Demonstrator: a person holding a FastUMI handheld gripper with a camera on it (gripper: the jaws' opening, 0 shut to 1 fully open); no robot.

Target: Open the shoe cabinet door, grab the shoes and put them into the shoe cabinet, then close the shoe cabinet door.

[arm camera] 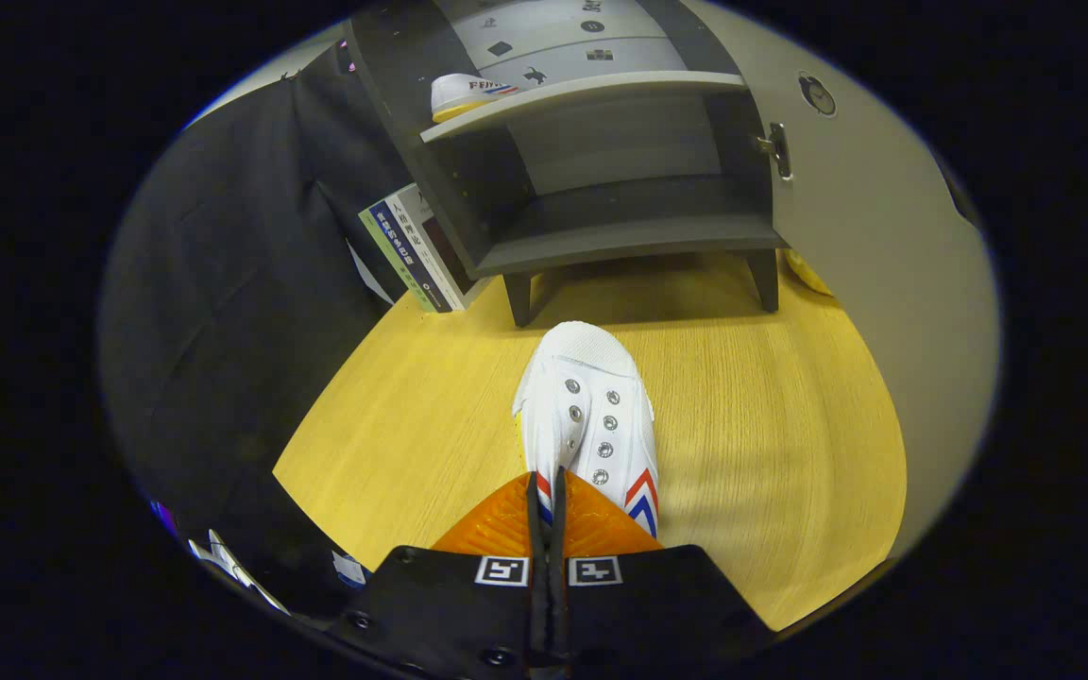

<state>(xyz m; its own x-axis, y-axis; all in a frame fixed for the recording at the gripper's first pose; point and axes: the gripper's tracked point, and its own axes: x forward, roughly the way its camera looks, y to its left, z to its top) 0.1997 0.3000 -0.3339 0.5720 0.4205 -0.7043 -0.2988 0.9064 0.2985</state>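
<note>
In the gripper view, we see the gripper [549,505] with its two fingers pressed nearly together, clamped on the back edge of a white shoe [589,416]. The shoe points away from the fingers toward the shoe cabinet [601,189], its toe just short of the cabinet's front legs, and we cannot tell whether its sole touches the wooden table [771,444] below it. The cabinet stands on that table with its door [865,274] swung wide open to the right of the shelves. On the cabinet's upper shelf [582,94], near the left wall, sits a second shoe [468,94] with its heel end facing out. The lower shelf holds nothing. To the left of the cabinet, a few books [416,250] lean against its side.
</note>
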